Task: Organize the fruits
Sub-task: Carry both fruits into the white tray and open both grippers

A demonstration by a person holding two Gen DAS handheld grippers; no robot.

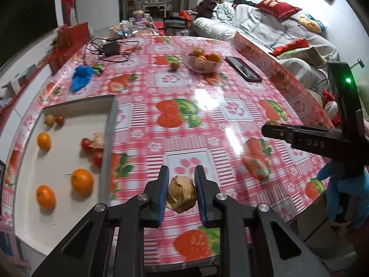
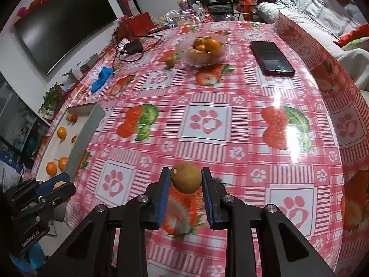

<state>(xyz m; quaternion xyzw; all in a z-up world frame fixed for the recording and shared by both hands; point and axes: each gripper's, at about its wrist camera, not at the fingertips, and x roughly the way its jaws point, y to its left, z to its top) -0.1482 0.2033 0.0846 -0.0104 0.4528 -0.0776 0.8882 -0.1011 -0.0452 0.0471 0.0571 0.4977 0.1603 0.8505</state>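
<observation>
My left gripper is shut on a tan, wrinkled walnut-like fruit, held off the strawberry-print tablecloth just right of the white tray. The tray holds oranges, small red tomatoes and another tan fruit. My right gripper is shut on a round brown-green fruit, lifted above the cloth. From the left wrist view the right gripper sits at the far right, in a blue-gloved hand. From the right wrist view the left gripper is at the lower left by the tray.
A glass bowl of oranges stands at the far middle, with one small fruit loose beside it. A dark phone lies to its right. A blue glove and a charger with cables lie at the far left.
</observation>
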